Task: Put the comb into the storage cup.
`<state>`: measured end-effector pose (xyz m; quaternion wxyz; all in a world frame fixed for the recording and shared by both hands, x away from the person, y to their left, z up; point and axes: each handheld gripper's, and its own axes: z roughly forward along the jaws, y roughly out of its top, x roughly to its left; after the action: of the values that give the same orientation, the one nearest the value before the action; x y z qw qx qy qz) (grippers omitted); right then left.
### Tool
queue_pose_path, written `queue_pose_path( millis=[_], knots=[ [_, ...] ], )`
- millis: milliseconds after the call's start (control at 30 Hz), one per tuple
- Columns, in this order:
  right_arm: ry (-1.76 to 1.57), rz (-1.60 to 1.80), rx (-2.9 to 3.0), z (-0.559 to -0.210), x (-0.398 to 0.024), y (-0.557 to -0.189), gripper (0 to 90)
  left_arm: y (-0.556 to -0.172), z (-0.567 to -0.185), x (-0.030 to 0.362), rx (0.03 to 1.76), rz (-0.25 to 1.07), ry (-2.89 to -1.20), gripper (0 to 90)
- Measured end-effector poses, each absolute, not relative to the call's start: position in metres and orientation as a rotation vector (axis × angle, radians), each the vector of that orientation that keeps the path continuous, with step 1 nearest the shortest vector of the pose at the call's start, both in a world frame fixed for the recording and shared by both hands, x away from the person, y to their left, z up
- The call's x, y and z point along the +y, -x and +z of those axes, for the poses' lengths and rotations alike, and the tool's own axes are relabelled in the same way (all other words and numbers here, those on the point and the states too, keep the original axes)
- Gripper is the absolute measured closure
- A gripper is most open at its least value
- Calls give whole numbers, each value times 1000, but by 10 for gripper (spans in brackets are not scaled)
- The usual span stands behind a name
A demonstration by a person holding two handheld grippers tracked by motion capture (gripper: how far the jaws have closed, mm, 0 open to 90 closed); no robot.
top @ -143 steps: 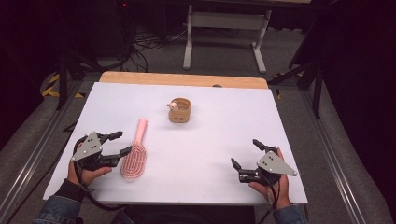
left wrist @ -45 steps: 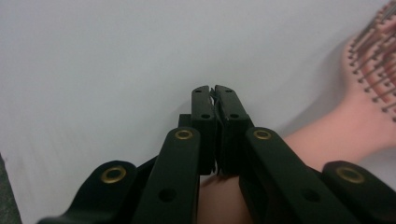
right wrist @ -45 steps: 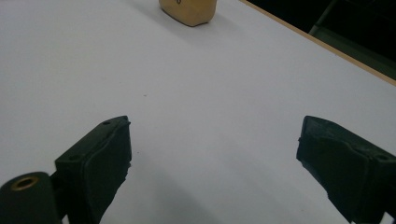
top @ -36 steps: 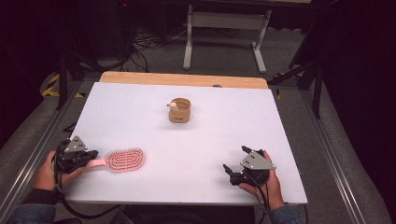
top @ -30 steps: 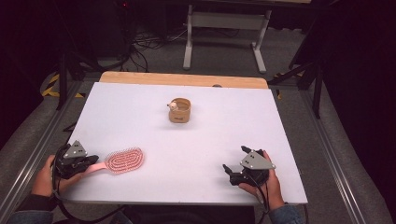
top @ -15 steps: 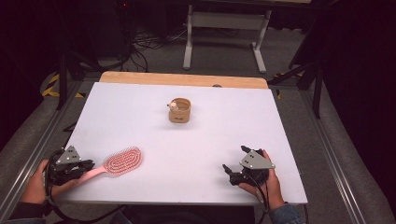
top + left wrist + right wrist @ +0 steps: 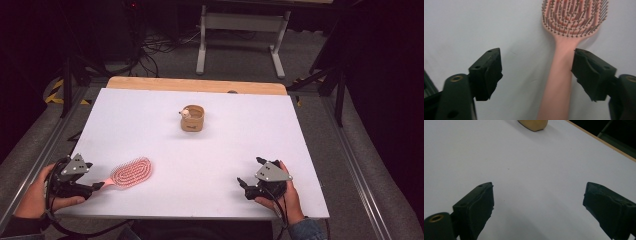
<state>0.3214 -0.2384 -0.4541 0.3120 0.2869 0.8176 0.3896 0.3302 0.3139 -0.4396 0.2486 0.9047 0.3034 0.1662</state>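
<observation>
A pink hairbrush [image 7: 131, 171] lies bristles up on the white table [image 7: 210, 150] at the front left, its handle pointing toward my left gripper [image 7: 95, 187]. In the left gripper view the handle [image 7: 559, 82] runs between the jaws, close by the right-hand one and well apart from the other. The left gripper [image 7: 537, 66] is open; its jaws have just been opening, and the pads do not press on the handle. My right gripper [image 7: 245, 186] rests at the front right, open [image 7: 537, 197], with bare table between its jaws.
A small tan cup [image 7: 192, 118] with something pale in it stands mid-table toward the back; its base shows at the top of the right gripper view [image 7: 534, 124]. A wooden strip [image 7: 195, 85] borders the far edge. Dark floor and metal rails surround the table.
The left gripper's jaws have parted and let go of the brush handle. The left hand has shifted slightly at the front left corner. The right gripper has not moved.
</observation>
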Motion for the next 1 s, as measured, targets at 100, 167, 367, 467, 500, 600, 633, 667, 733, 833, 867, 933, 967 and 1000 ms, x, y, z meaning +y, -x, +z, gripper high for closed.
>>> queue_pose_path(
  millis=[100, 167, 367, 467, 500, 600, 633, 667, 733, 833, 867, 933, 967, 1000],
  knots=[
    [-757, 1025, 2164, -455, -238, -322, 104, -334, -442, 306, 803, 426, -2534, 207],
    [-758, 1022, 2171, -455, -238, -322, 104, -338, -443, 297, 792, 403, -2587, 208],
    [-753, 1019, 2177, -456, -237, -322, 104, -347, -444, 283, 757, 328, -2675, 266],
    [-754, 1015, 2184, -456, -237, -322, 104, -352, -448, 279, 786, 260, -2727, 363],
    [-752, 1015, 2185, -456, -237, -322, 104, -354, -447, 279, 808, 227, -2717, 373],
    [-750, 1016, 2189, -457, -236, -322, 105, -356, -447, 279, 791, 191, -2713, 484],
    [-749, 1015, 2190, -457, -236, -322, 104, -357, -447, 279, 772, 166, -2709, 526],
    [-749, 1014, 2191, -457, -236, -323, 104, -356, -447, 278, 769, 149, -2710, 595],
    [-750, 1013, 2196, -457, -236, -323, 105, -356, -447, 278, 764, 152, -2706, 640],
    [-748, 1008, 2200, -458, -236, -323, 104, -355, -447, 276, 746, 159, -2711, 677],
    [-748, 1010, 2201, -458, -236, -323, 105, -355, -447, 276, 746, 159, -2711, 688],
    [-746, 1010, 2203, -458, -236, -323, 105, -354, -447, 275, 751, 175, -2707, 693],
    [-746, 1010, 2203, -458, -236, -323, 105, -354, -447, 275, 751, 175, -2707, 694],
    [-748, 1011, 2203, -458, -236, -323, 105, -354, -447, 275, 747, 190, -2696, 694]
  ],
)
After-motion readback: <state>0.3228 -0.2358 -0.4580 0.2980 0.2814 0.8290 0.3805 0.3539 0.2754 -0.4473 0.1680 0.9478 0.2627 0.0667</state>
